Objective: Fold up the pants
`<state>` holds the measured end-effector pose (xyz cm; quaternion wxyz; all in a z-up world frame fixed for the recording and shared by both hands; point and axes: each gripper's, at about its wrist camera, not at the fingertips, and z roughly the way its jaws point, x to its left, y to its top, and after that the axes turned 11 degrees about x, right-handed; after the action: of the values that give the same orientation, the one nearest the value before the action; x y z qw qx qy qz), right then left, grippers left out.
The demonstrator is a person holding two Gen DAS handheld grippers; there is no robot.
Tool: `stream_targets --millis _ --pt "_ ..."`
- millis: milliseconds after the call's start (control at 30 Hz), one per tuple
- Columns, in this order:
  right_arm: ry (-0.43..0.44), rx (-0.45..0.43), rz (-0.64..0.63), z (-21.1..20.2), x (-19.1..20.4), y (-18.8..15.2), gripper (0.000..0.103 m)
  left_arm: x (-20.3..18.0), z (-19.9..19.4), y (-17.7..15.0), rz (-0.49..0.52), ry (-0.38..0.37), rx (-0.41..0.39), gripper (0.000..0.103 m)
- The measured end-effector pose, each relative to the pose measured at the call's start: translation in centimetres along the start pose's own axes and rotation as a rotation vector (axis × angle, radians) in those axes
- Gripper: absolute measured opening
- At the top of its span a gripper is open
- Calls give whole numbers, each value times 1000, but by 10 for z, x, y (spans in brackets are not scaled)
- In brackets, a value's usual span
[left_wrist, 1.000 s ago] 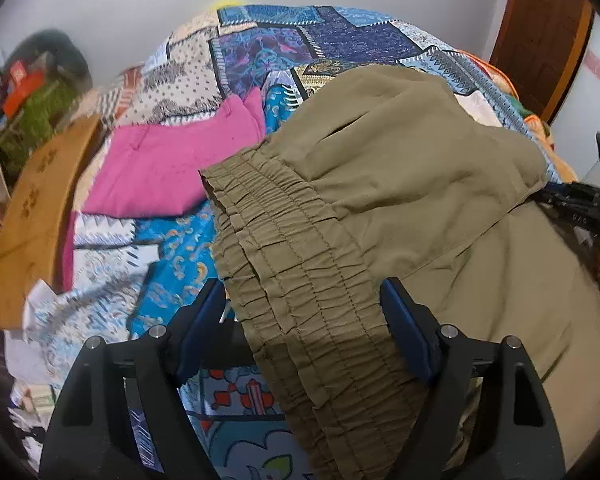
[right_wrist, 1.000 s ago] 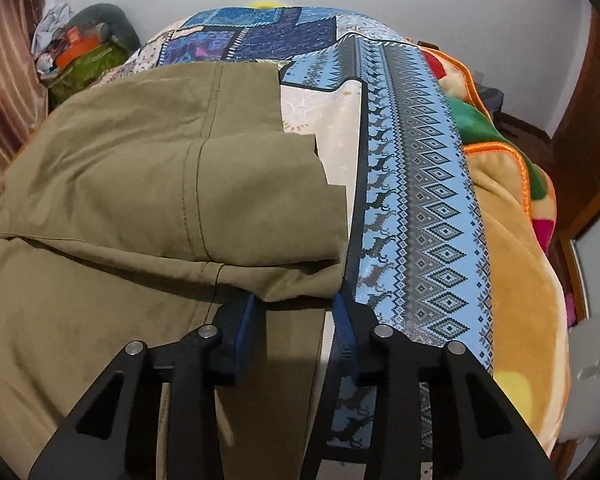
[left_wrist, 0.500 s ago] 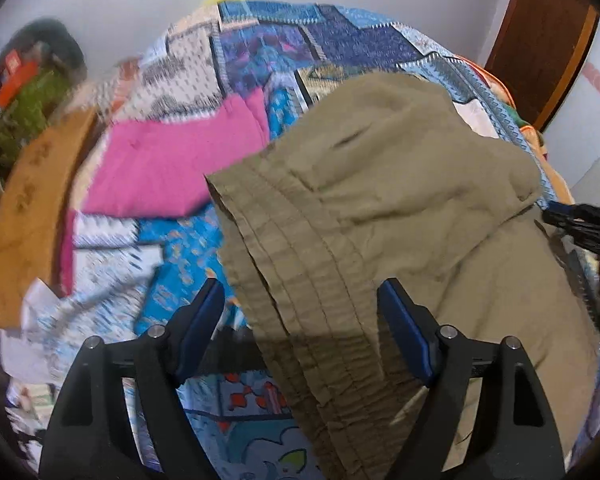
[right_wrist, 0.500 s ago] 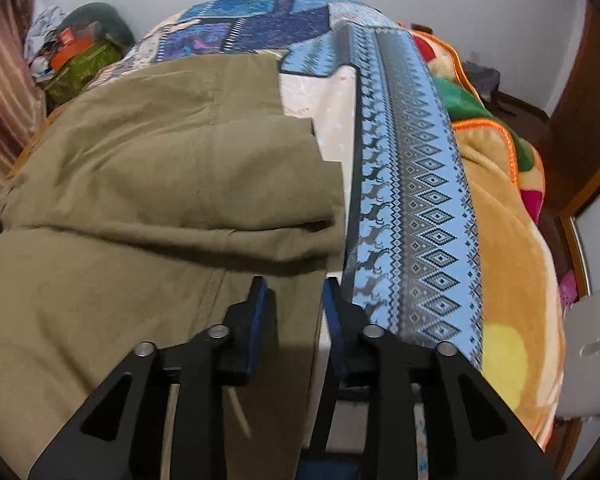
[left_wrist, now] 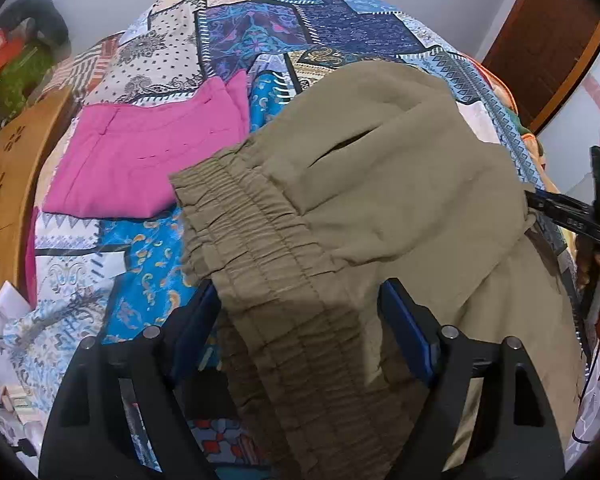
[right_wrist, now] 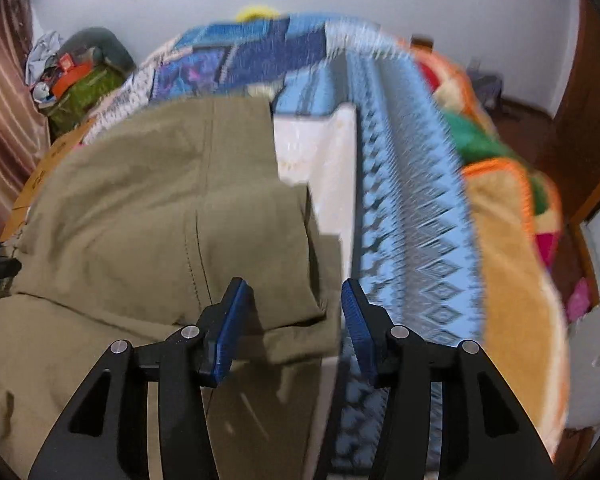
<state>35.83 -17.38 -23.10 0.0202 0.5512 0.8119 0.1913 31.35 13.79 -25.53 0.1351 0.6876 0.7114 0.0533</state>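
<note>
Olive pants (left_wrist: pixel 380 184) lie folded over on the patchwork bedspread (left_wrist: pixel 280 20), their gathered elastic waistband (left_wrist: pixel 252 232) toward the left. My left gripper (left_wrist: pixel 300 292) hovers open and wide over the waistband, which runs between its blue pads without either pad pressing on it. In the right wrist view the pants (right_wrist: pixel 140 220) show their folded leg end. My right gripper (right_wrist: pixel 293 285) is opening its jaws around the corner of that fold, and the pads stand clear of the cloth. The right gripper's tip (left_wrist: pixel 560 212) also shows at the pants' far edge.
A folded pink garment (left_wrist: pixel 140 160) lies left of the pants. A wooden board (left_wrist: pixel 8 184) leans at the bed's left side, with bags (right_wrist: pixel 76 80) behind it. An orange blanket (right_wrist: pixel 512 280) covers the bed's right edge. A brown door (left_wrist: pixel 548 32) stands at the far right.
The right gripper's jaws have spread apart from the folded leg end and its view has swung, now blurred. The left gripper has shifted slightly over the waistband, still equally wide.
</note>
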Motion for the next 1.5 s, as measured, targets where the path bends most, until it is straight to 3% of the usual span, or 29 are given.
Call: stream_targets --millis 33,100,167,233,433,533,700,767,900,933,967,1100,1167,1267,1500 --pt "10 8 9 5 0 0 45 -2 0 0 6 3 -8 79" --pt "14 -23 0 8 2 -1 33 -7 -1 0 26 56 -44 67" --pt "2 -28 -15 11 7 -2 28 -9 0 2 36 113 -66 55" --pt "-47 -33 -51 14 13 -3 24 -6 -1 4 24 125 -72 53" --pt "-144 -33 -98 17 19 -5 18 0 -4 -2 18 185 -81 55" --pt "-154 -35 -76 16 15 -9 17 1 -2 0 22 200 -71 63" --pt "-161 -11 -53 10 11 -14 13 15 -11 -2 -11 87 -13 69" --pt "-166 13 -67 3 13 -16 20 17 -19 -4 -15 71 -20 69" --pt "-183 27 -89 -17 19 -14 30 20 -38 -2 -16 118 -69 70" --pt "-170 21 -92 -21 20 -12 36 23 -42 -1 -19 112 -78 71" --pt "-154 5 -96 -28 21 -10 43 26 -46 2 -27 108 -88 73" --pt "-120 -82 -111 -50 29 8 48 43 -47 21 -73 120 -104 75" --pt "-102 -109 -106 -53 31 21 60 52 -41 32 -100 118 -98 75" --pt "-77 -148 -100 -46 34 47 62 66 -25 47 -138 105 -70 75" --pt "-84 -119 -109 5 41 101 62 81 16 66 -208 7 4 75"
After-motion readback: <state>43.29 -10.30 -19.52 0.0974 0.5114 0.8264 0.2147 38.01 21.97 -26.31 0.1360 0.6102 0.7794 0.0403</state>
